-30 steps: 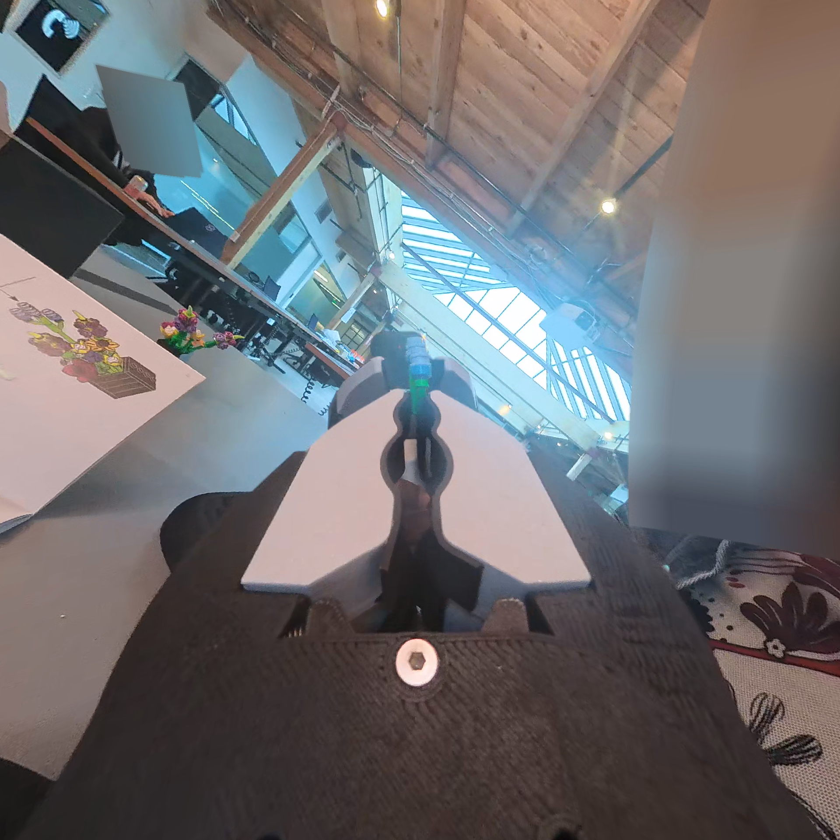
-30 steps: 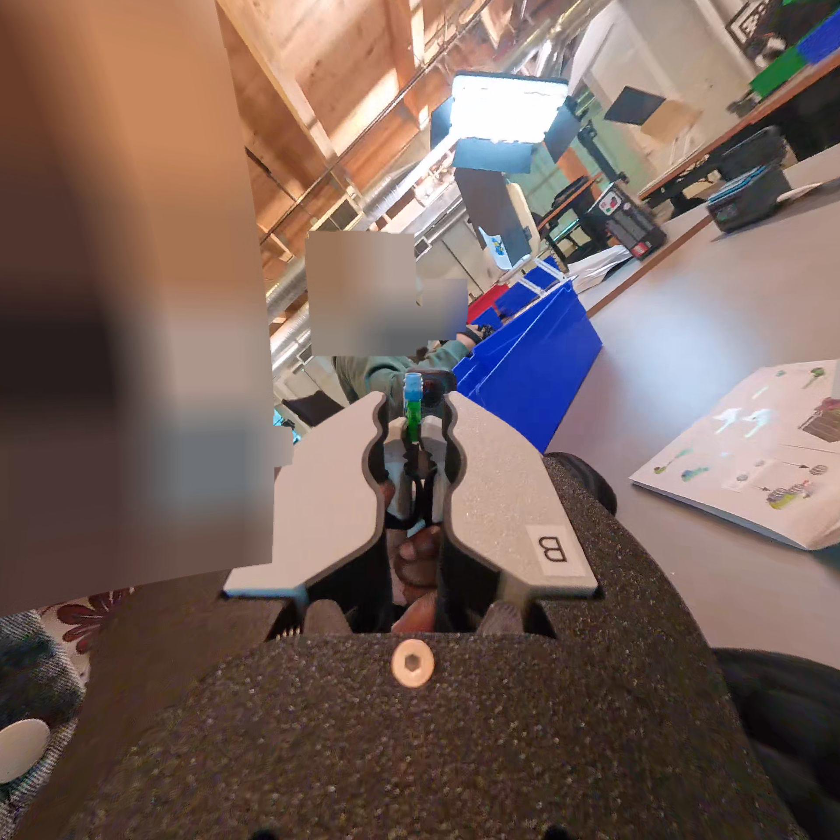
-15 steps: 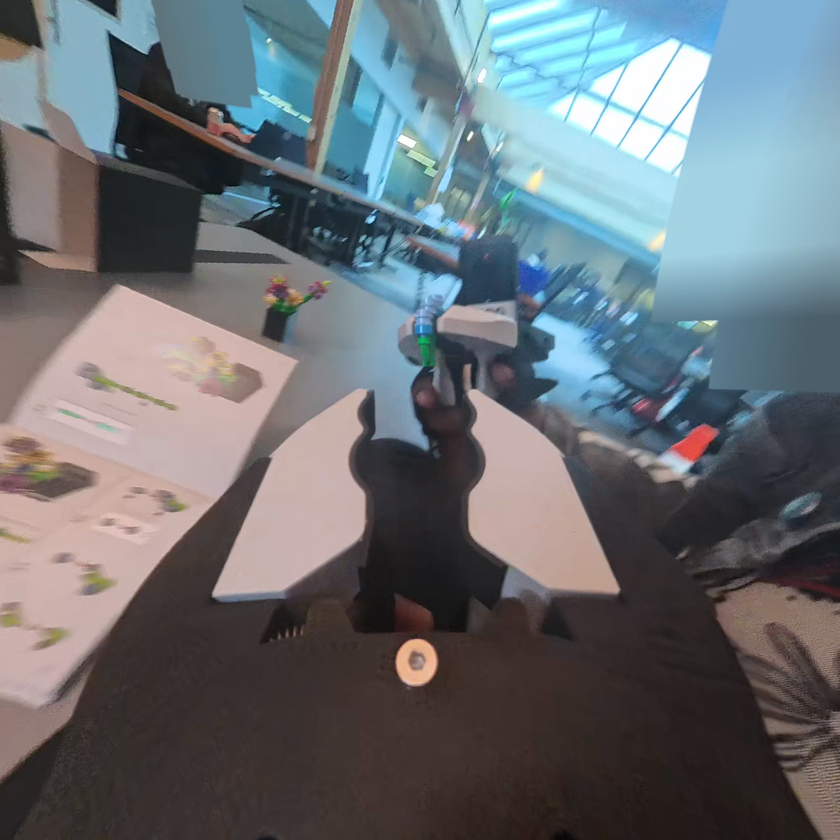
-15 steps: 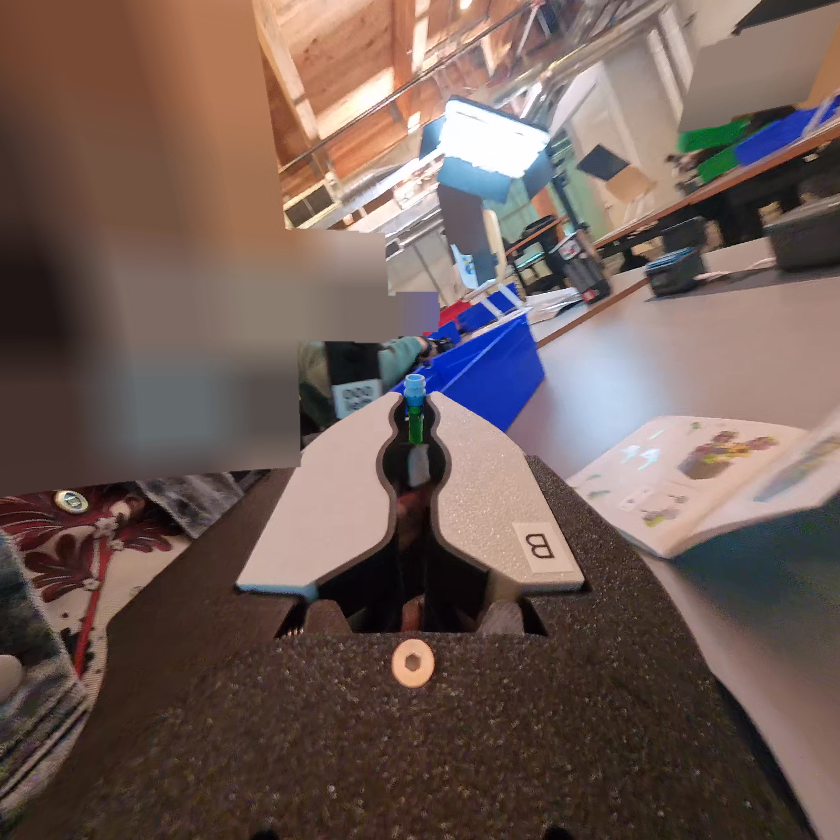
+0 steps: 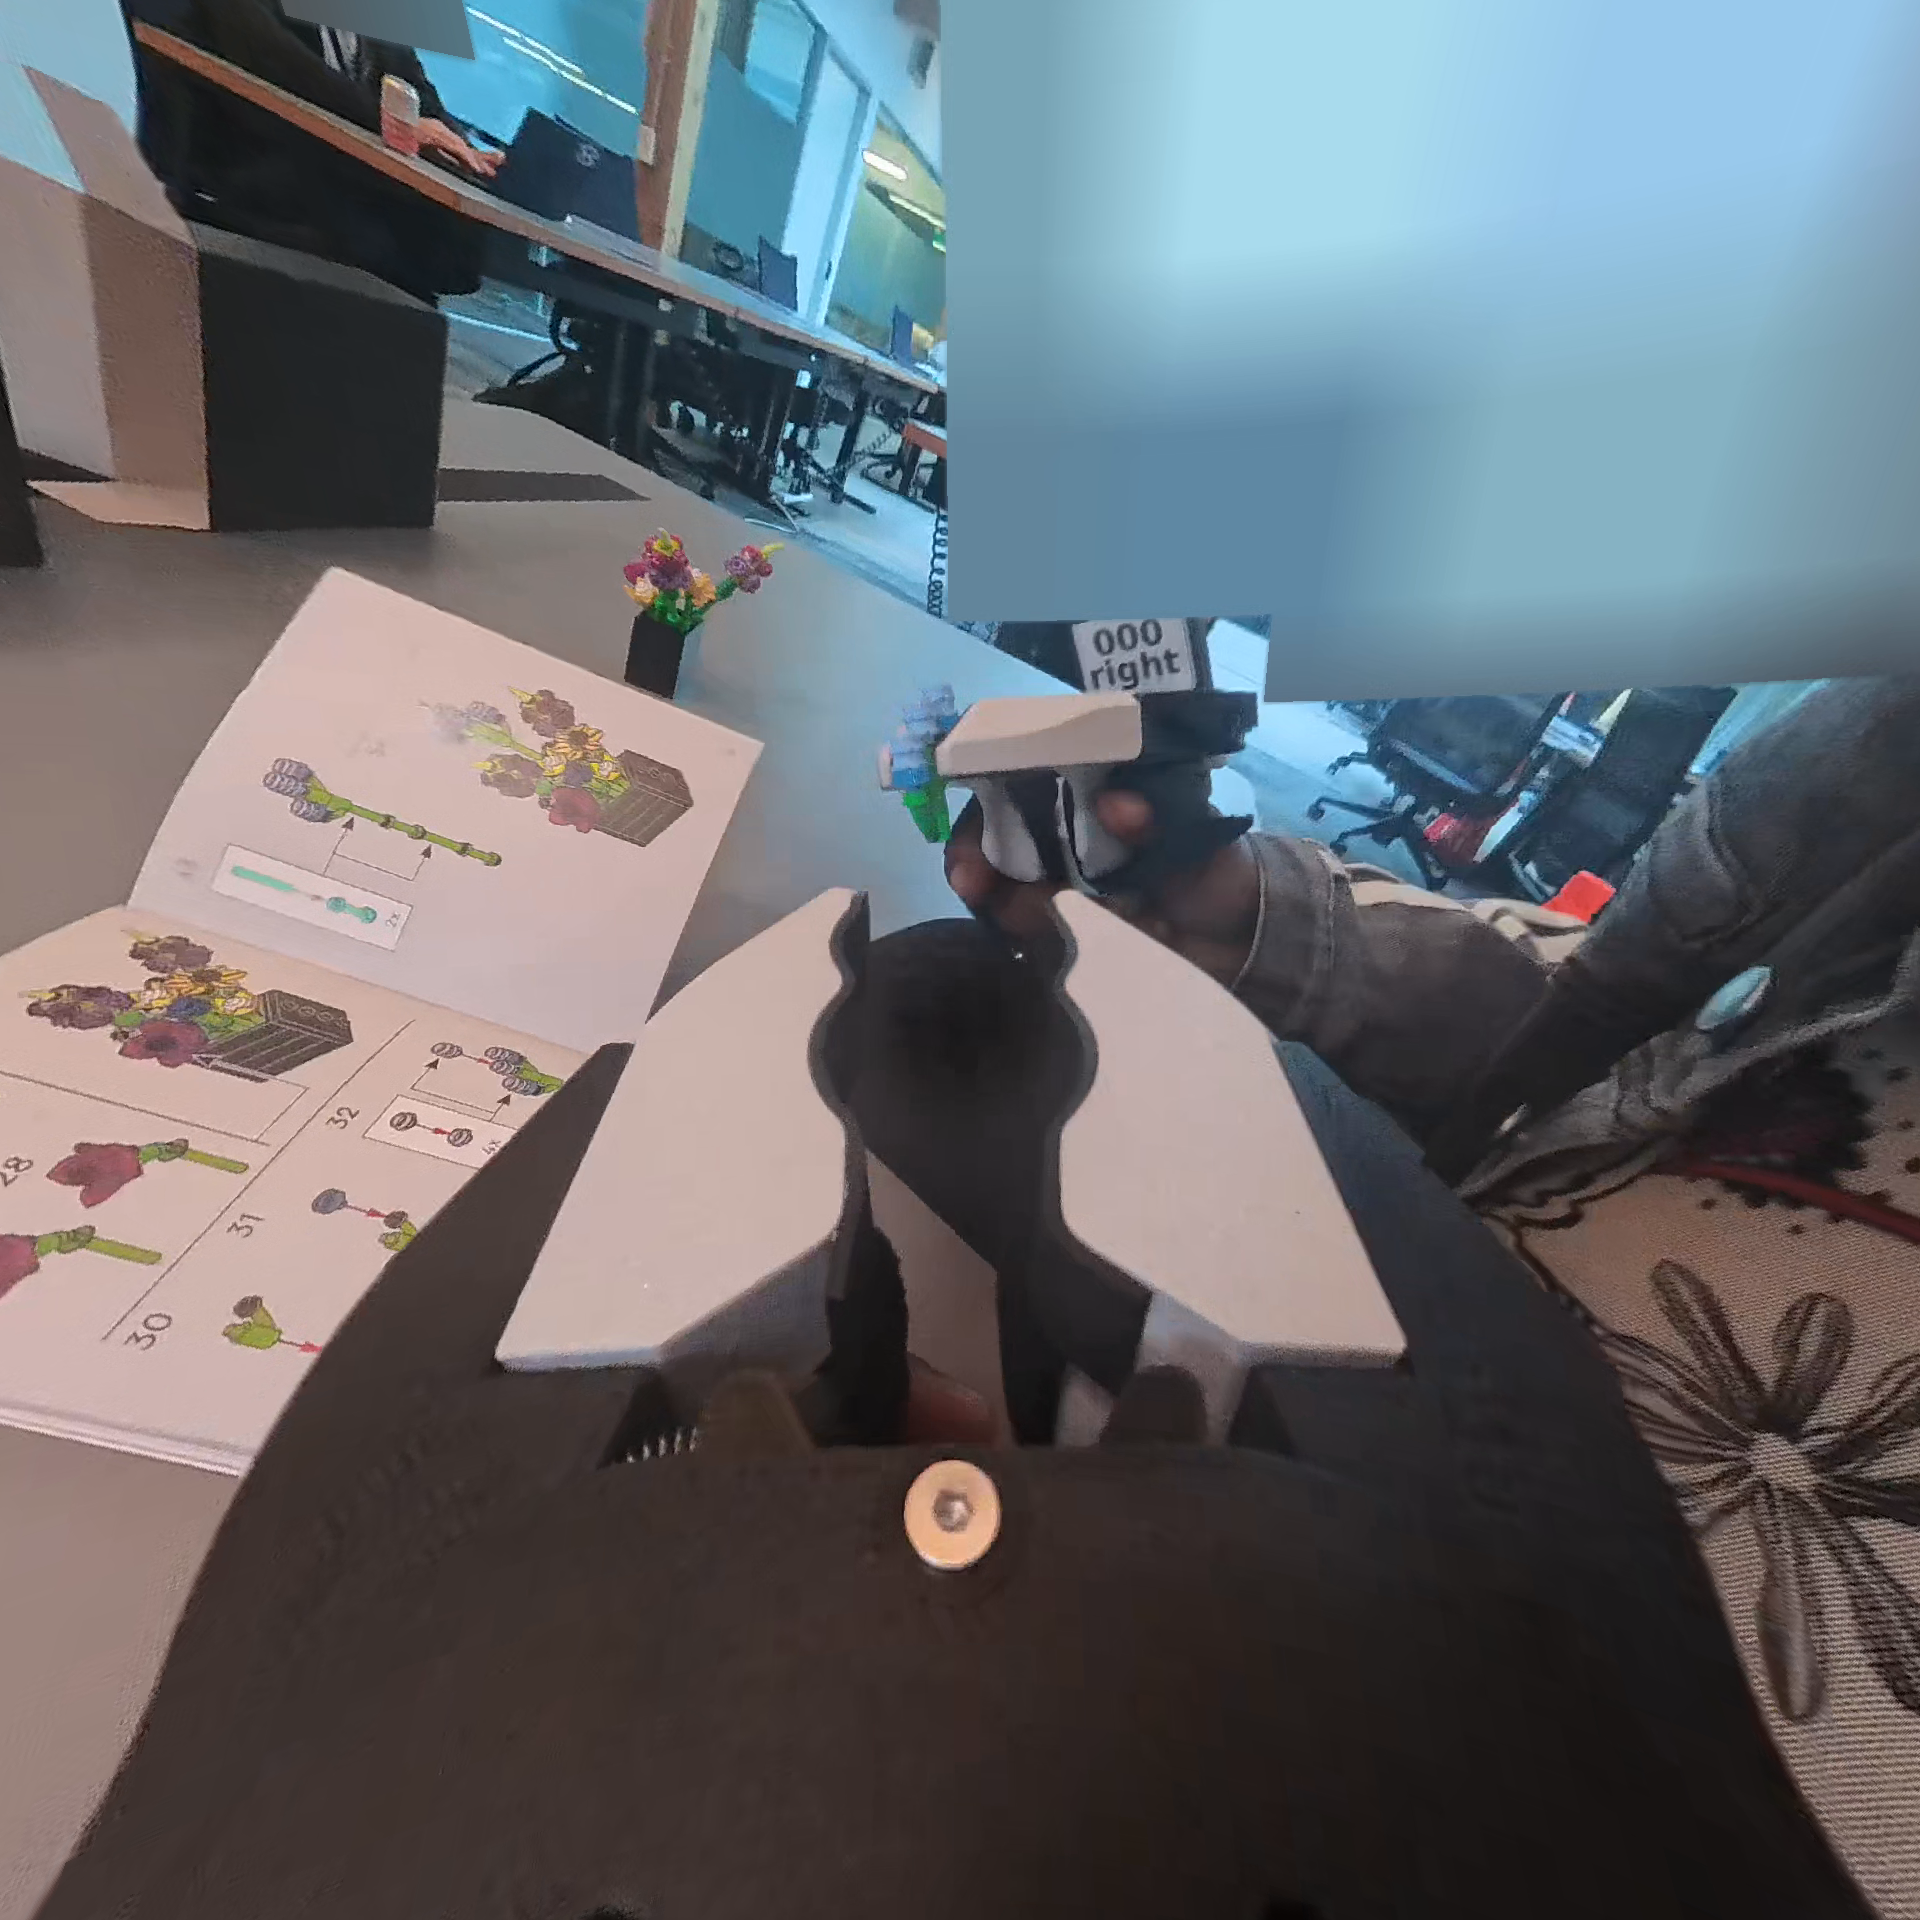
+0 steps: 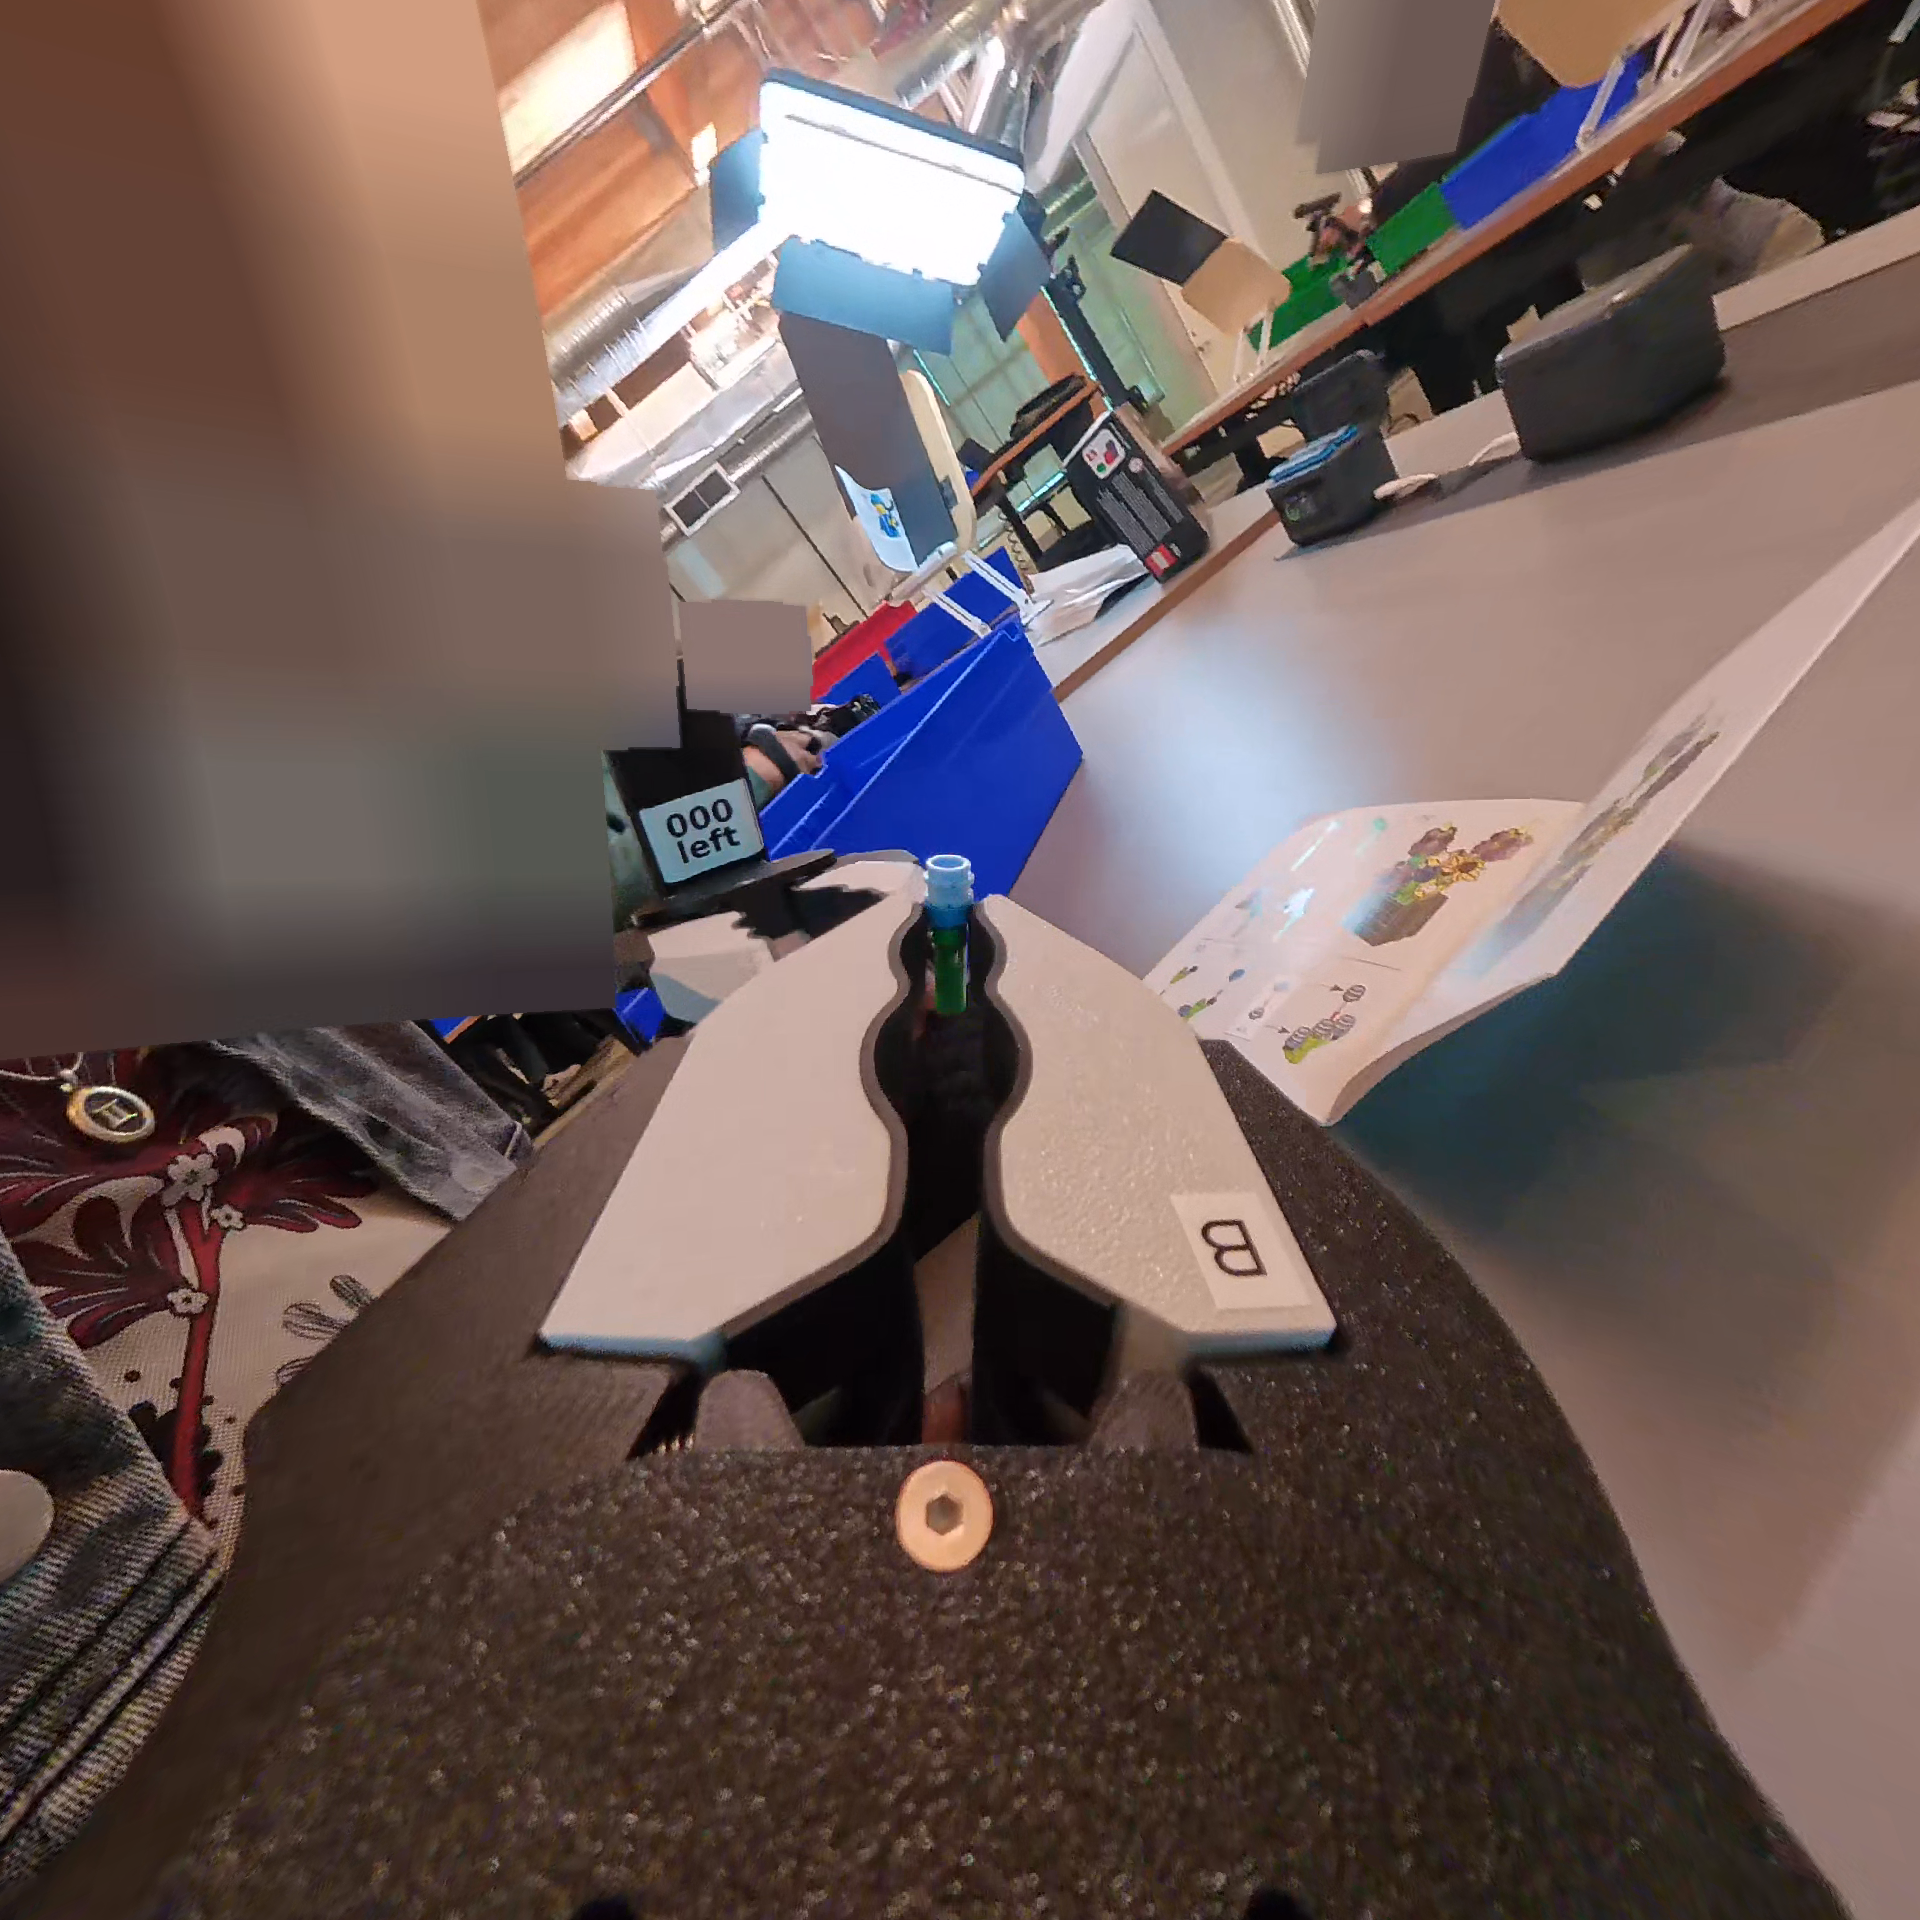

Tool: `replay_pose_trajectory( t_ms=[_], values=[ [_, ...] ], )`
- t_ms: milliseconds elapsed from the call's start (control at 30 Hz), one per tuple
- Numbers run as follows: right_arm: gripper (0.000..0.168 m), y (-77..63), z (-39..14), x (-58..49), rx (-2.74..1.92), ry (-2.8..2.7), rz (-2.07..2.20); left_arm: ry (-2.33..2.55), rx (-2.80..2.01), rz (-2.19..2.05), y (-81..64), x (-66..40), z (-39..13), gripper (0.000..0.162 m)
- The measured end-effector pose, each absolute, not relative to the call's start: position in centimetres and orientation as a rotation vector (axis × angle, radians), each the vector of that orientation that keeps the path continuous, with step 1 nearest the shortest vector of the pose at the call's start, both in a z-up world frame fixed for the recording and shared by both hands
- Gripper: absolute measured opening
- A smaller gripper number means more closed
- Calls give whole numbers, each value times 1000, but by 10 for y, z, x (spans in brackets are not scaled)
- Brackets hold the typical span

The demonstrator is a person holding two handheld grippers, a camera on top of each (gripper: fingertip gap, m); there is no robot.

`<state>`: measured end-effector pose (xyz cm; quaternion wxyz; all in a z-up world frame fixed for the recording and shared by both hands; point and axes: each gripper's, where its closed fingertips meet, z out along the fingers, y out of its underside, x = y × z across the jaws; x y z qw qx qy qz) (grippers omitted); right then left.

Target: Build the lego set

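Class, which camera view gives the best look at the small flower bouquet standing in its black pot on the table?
The left wrist view: the flower bouquet stands upright in full sight on the grey table, beyond the open instruction booklet. The right wrist view does not show it at all.

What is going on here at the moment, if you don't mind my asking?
A person is building a Lego flower set with a handheld gripper in each hand. The right gripper is shut on a small green stem with blue pieces on top, held up in the air. The left gripper is open and empty. An open instruction booklet lies on the grey table, and a small flower bouquet in a black pot stands behind it.
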<state>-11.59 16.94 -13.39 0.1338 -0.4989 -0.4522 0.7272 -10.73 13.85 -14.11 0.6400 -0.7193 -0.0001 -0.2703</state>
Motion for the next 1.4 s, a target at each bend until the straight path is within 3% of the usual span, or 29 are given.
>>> replay_pose_trajectory(
  t_ms=[567, 900, 1133, 1400],
  values=[
    [7, 170, -164, -133, -1655, -1378, 1889, -53, -1517, -688, 130, -116, -129, 33],
    [7, 173, -156, -131, -1615, -1345, 1899, -50, -1530, -680, 131, -115, -130, 33],
    [7, 175, -140, -110, -1626, -1411, 1844, -2, -1565, -625, 132, -109, -132, 33],
    [7, 175, -160, -68, -1865, -1542, 1902, 127, -1617, -567, 133, -93, -135, 34]
  ],
)
